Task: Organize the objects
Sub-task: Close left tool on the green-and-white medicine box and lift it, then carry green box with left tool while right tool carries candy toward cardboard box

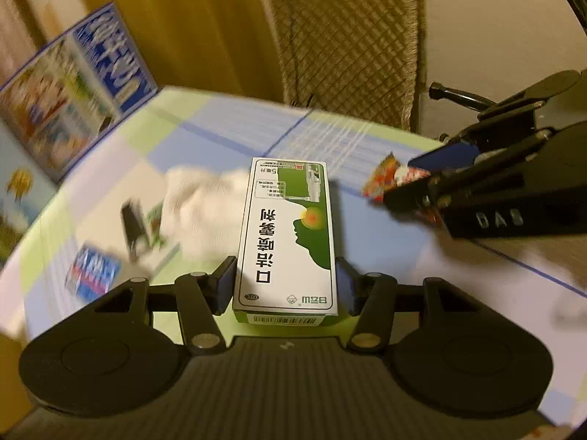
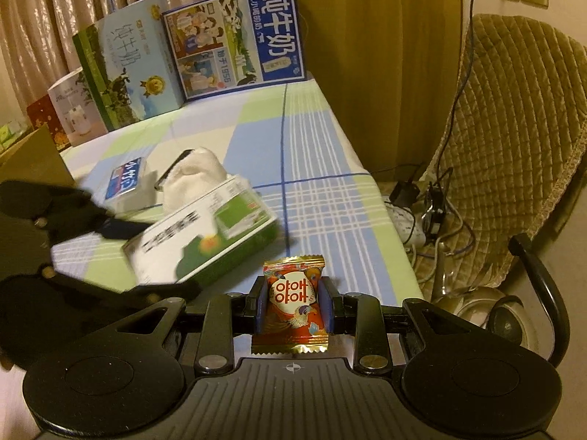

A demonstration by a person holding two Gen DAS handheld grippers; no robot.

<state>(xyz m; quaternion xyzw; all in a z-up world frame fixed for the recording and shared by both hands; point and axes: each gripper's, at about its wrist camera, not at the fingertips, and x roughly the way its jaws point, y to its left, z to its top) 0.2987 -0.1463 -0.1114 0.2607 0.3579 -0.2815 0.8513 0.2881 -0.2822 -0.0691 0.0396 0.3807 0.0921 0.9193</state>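
The left tool (image 1: 285, 286) is clamped on a green-and-white medicine box (image 1: 288, 234), its pads pressing the two long sides near the barcode end, so the box sticks straight out ahead and rides level above the worktop (image 1: 205, 135). Holding it at one end probably leaves the far end free to be set down first. The right tool (image 2: 293, 308) pinches a small red candy packet (image 2: 291, 302) across its middle, with both crimped gold ends left free; that suits so light and flat a thing.

In the right wrist view the box hangs at about 10 o'clock from the packet, near but apart from it. Behind the box, on the checked cloth, lie a white folded cloth (image 2: 194, 179) and a small blue-topped box (image 2: 126, 179), with a dark clip-like item (image 1: 134, 227) close by; blur hides what it is. Along the far edge at 11 o'clock stand milk cartons (image 2: 234, 40). A padded chair (image 2: 513, 139) sits off the worktop's right edge.

The clutter beneath the box looks like the main obstacle to lowering it, and the two tools are close enough to clash.
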